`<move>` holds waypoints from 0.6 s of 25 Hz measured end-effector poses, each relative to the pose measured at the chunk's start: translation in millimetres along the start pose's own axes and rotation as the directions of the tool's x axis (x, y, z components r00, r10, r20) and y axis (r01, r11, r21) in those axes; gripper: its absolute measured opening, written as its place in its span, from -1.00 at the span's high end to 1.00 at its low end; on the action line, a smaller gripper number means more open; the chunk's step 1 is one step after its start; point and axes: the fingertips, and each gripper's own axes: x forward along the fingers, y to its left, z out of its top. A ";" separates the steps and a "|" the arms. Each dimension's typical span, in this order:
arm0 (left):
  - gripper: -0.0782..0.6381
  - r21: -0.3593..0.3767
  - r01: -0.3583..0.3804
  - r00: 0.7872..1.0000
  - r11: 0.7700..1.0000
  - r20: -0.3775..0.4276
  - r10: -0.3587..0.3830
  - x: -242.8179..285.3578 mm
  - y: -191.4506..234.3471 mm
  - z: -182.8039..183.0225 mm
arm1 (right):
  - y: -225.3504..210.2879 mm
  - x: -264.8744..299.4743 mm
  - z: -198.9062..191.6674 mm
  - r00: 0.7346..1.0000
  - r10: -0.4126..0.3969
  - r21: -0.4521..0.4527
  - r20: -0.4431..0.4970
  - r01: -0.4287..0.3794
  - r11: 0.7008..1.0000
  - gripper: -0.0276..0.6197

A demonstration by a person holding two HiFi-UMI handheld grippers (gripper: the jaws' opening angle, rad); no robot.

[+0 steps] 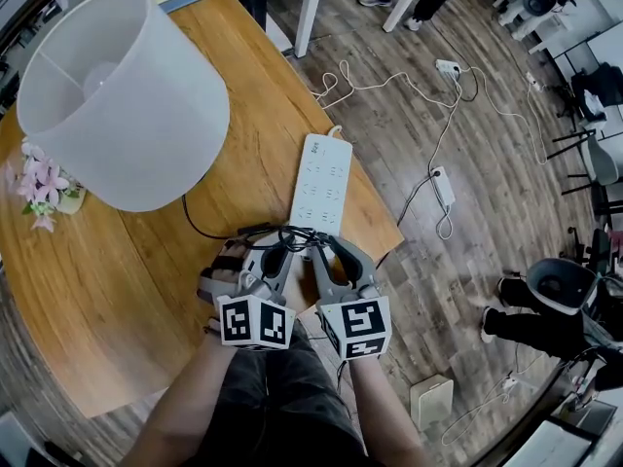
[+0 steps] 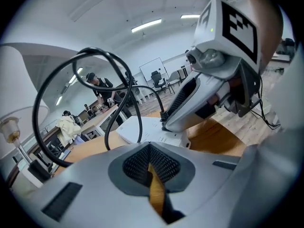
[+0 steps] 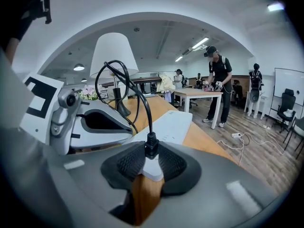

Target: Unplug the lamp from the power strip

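**Right gripper on the lamp plug at the near end of the power strip**

The right gripper (image 3: 151, 152) is clamped on the black plug (image 3: 151, 140), with one pad against each side. A white piece shows just below the plug between the pads, and it cannot be told whether it belongs to the plug or to the strip. From the plug the black cord (image 3: 144, 106) rises ahead of the gripper in loose loops. Directly beyond the jaws lies the white power strip (image 3: 172, 123), its near end right at the plug. Whether the prongs have left the socket cannot be told. Close alongside, to the right gripper's left, the left gripper (image 2: 149, 150) has its jaws together with nothing between them. Only the counter (image 1: 117, 280) shows through the slit. Farther ahead and to the left stands the lamp (image 1: 122, 95), well apart from both grippers. Judged progress: the grasp is made, and drawing the plug clear of the strip appears to remain.
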 end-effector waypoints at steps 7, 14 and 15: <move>0.79 0.044 0.006 1.000 0.999 0.014 -0.006 13.4 -2.2 10.9 | -13.8 0.8 -2.5 0.999 0.018 -0.038 -0.050 -0.020 0.999 0.60; 0.79 0.157 -0.006 1.000 0.988 0.019 0.003 16.2 -7.9 17.5 | -17.6 2.5 3.9 0.977 -0.211 0.059 -0.020 0.211 0.976 0.61; 0.79 0.165 -0.003 1.000 0.986 0.023 -0.001 16.9 -8.9 18.6 | -17.6 3.3 3.7 0.974 -0.227 0.043 -0.023 0.228 0.973 0.60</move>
